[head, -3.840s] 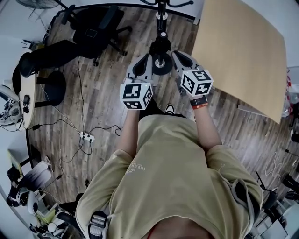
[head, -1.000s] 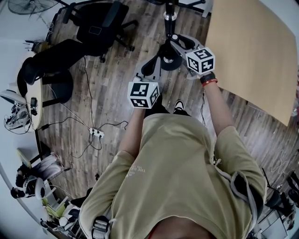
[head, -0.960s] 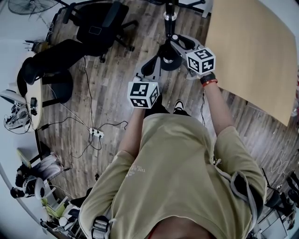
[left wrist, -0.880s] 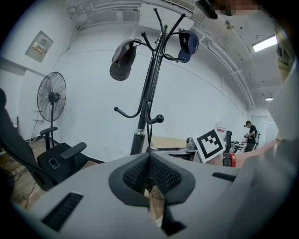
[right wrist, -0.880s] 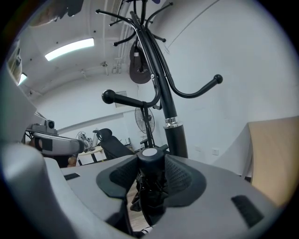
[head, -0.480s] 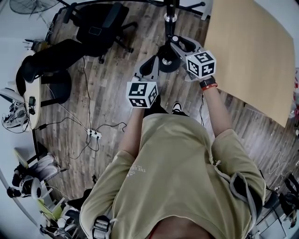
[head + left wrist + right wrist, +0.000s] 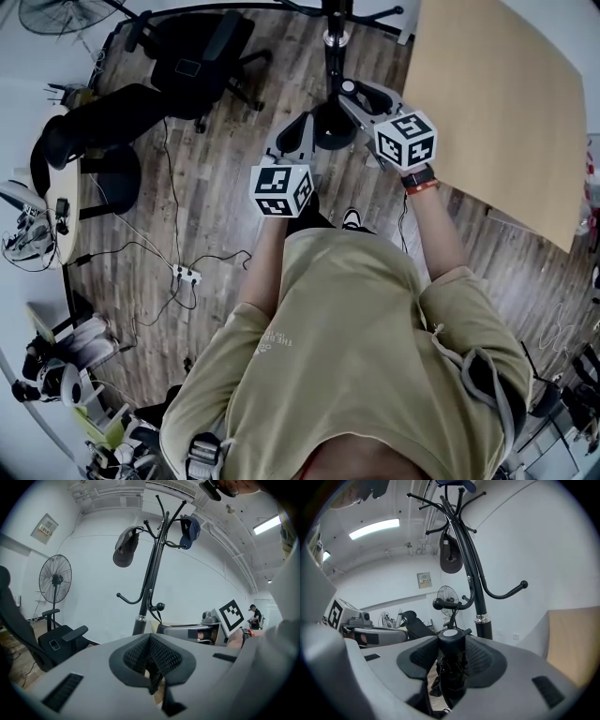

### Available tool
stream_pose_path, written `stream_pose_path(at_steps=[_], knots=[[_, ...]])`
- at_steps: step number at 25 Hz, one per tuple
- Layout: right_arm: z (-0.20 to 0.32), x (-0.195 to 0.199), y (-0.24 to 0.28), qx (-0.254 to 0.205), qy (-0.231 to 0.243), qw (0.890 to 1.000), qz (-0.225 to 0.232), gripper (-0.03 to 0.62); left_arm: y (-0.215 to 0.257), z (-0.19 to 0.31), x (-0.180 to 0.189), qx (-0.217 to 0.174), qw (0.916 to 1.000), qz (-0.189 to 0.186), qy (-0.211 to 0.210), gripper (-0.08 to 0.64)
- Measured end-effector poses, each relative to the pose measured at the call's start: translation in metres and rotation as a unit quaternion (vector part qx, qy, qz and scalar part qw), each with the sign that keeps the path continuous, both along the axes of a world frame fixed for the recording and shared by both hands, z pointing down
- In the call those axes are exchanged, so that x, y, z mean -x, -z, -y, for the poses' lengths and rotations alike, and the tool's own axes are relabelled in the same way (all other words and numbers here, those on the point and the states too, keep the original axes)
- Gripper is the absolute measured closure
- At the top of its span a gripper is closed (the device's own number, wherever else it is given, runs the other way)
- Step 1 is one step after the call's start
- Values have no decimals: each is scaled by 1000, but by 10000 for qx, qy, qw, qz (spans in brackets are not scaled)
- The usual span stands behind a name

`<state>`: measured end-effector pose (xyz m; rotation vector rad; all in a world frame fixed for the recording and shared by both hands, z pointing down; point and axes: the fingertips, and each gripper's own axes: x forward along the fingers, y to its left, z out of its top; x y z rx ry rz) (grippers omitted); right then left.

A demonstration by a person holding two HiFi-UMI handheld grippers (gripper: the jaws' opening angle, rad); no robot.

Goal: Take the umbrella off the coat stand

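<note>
The black coat stand (image 7: 476, 592) rises just ahead of both grippers. A folded black umbrella (image 7: 451, 672) hangs by a thin strap from a low, ball-tipped hook (image 7: 438, 604). My right gripper (image 7: 451, 644) is shut on the umbrella's round-topped handle, and the canopy dangles below the jaws. In the head view that gripper (image 7: 352, 94) sits beside the pole (image 7: 333, 28), with the umbrella (image 7: 328, 127) dark beneath it. My left gripper (image 7: 150, 641) is shut with nothing in its pads, lower and to the left (image 7: 298, 131).
Two caps (image 7: 125, 548) (image 7: 190, 527) hang on the stand's upper hooks. A black office chair (image 7: 192, 56) and a floor fan (image 7: 55, 581) stand to the left. A large wooden panel (image 7: 497, 103) lies to the right. Cables and a power strip (image 7: 178, 274) run over the floor.
My right gripper has risen a little with the umbrella handle still in it. The left gripper has barely moved.
</note>
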<state>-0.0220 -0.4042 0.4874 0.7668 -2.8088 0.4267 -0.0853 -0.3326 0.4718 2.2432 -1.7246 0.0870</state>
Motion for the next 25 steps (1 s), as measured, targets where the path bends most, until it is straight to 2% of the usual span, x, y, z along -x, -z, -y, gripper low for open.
stream_pose_path(at_steps=[12, 25], knots=[[-35, -4, 39, -175, 228, 9994, 216, 399, 9, -12, -6, -98, 9999, -45, 100, 537], [-55, -26, 57, -185, 63, 9988, 453, 399, 20, -27, -17, -244, 9995, -27, 178, 537]])
